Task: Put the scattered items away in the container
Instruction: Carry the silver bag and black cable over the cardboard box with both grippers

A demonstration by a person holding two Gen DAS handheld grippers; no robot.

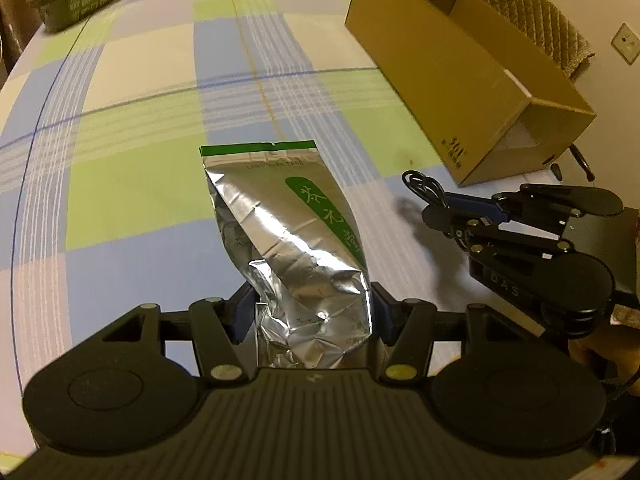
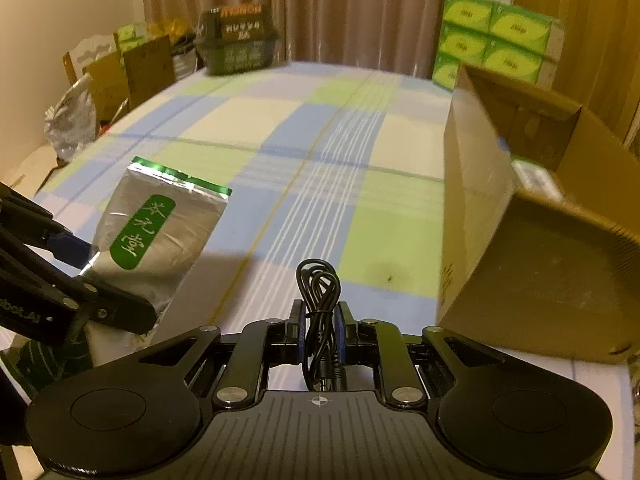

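My left gripper [image 1: 312, 312] is shut on a silver foil pouch [image 1: 288, 224] with a green label, holding it above the checked tablecloth; the pouch also shows in the right wrist view [image 2: 160, 232]. My right gripper [image 2: 320, 328] is shut on a coiled black cable [image 2: 320, 292], which also shows in the left wrist view [image 1: 424, 186]. The open cardboard box [image 1: 460, 64] stands on the table to the right, close to the right gripper [image 1: 448, 208]; its wall shows in the right wrist view [image 2: 480, 208]. Something lies inside the box, blurred.
A dark printed carton [image 2: 240, 44] stands at the table's far edge. Green tissue packs [image 2: 496, 40] are stacked behind the box. Cardboard boxes and a plastic bag [image 2: 72, 120] sit beyond the table's left side. A padded chair [image 1: 536, 20] stands behind the box.
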